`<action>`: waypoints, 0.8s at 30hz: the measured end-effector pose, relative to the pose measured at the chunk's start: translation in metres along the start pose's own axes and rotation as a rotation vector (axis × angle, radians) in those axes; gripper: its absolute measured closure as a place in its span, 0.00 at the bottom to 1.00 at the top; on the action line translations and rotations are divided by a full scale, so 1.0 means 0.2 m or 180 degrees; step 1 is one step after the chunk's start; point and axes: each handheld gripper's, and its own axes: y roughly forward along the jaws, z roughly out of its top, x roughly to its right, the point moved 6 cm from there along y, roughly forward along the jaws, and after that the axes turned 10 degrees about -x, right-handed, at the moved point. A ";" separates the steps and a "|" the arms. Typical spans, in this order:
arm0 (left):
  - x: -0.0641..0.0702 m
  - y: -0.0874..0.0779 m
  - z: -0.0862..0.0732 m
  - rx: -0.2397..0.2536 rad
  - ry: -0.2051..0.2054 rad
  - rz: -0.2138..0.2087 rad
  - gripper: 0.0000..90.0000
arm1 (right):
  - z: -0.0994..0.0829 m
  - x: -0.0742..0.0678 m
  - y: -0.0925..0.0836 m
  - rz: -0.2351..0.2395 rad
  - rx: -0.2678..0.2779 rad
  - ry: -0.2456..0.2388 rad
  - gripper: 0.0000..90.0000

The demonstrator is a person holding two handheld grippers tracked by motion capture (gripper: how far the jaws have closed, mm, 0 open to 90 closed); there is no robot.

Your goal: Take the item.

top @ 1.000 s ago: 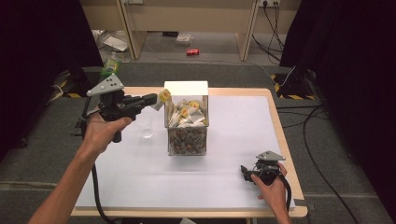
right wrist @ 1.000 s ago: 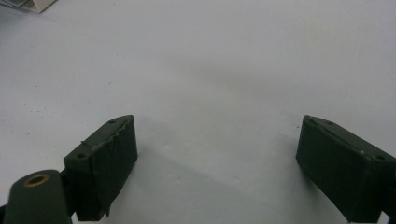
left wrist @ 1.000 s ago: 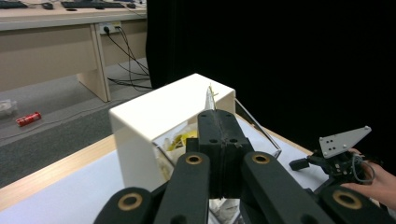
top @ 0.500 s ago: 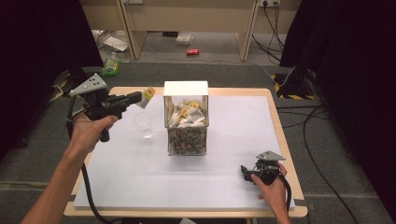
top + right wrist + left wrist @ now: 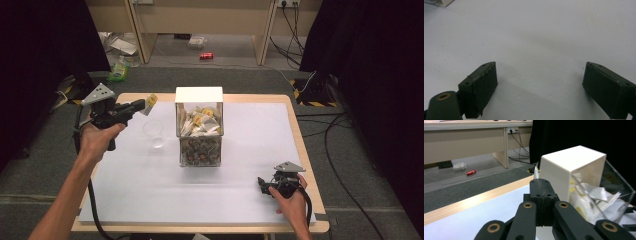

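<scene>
black hand-held gripper (image 5: pixel 131 109), seemingly brass pivots, grey plate

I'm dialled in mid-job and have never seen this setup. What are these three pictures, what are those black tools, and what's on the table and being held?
No robot here: a person holds a hand tool with two black jaws in each hand. The high view looks down on the table from the person's side. The other two pictures come from cameras riding on each tool, looking along its jaws.

The left gripper is shut on a small sachet with a yellow label, held above the table beside a clear plastic cup. In the middle stands a clear box with a white back, holding more sachets above and dark pieces below. The right gripper rests open on the white table, holding nothing.
</scene>
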 end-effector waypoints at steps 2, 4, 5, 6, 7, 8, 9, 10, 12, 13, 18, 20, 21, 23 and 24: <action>-0.01 0.01 -0.01 -0.0007 -0.0013 0.0027 0.99 | 0.00 0.00 0.00 0.0000 0.0000 -0.0002 0.14; -0.03 0.03 -0.02 -0.0020 -0.0053 0.0036 0.99 | 0.00 0.00 0.00 -0.0002 0.0004 0.0001 0.14; -0.04 0.03 -0.03 -0.0030 -0.0066 0.0041 0.99 | 0.00 0.00 0.00 0.0000 0.0005 -0.0001 0.14; -0.04 0.04 -0.04 -0.0033 -0.0059 0.0060 0.99 | 0.00 0.00 0.00 -0.0001 0.0000 -0.0002 0.14; -0.05 0.05 -0.05 -0.0034 -0.0047 0.0082 0.99 | 0.00 0.00 0.00 -0.0001 0.0000 -0.0002 0.14; -0.06 0.06 -0.05 -0.0042 -0.0058 0.0089 0.99 | 0.00 0.00 0.00 -0.0001 0.0000 -0.0001 0.14; -0.07 0.06 -0.06 -0.0050 -0.0072 0.0089 0.99 | 0.00 0.00 0.00 0.0001 0.0001 -0.0001 0.14; -0.08 0.07 -0.07 -0.0058 -0.0088 0.0100 0.99 | 0.00 0.00 0.00 -0.0003 0.0005 0.0001 0.14; -0.10 0.11 -0.10 -0.0101 -0.0118 0.0120 0.99 | 0.00 0.00 0.00 0.0000 0.0000 -0.0002 0.14; -0.10 0.11 -0.10 -0.0101 -0.0118 0.0120 0.99 | 0.00 0.00 0.00 0.0000 0.0000 -0.0002 0.14; -0.13 0.16 -0.15 -0.0181 -0.0149 0.0180 0.99 | 0.00 0.00 0.00 0.0000 0.0001 0.0000 0.14; -0.14 0.18 -0.16 -0.0209 -0.0154 0.0201 0.99 | 0.00 0.00 0.00 0.0000 0.0001 0.0000 0.14; -0.15 0.19 -0.17 -0.0229 -0.0158 0.0216 0.99 | 0.00 0.00 0.00 -0.0001 0.0001 0.0000 0.14; -0.16 0.20 -0.19 -0.0248 -0.0169 0.0229 0.99 | 0.00 0.00 0.00 0.0001 -0.0001 -0.0001 0.14; -0.17 0.20 -0.19 -0.0254 -0.0167 0.0248 0.99 | 0.00 0.00 0.00 0.0001 -0.0001 -0.0001 0.14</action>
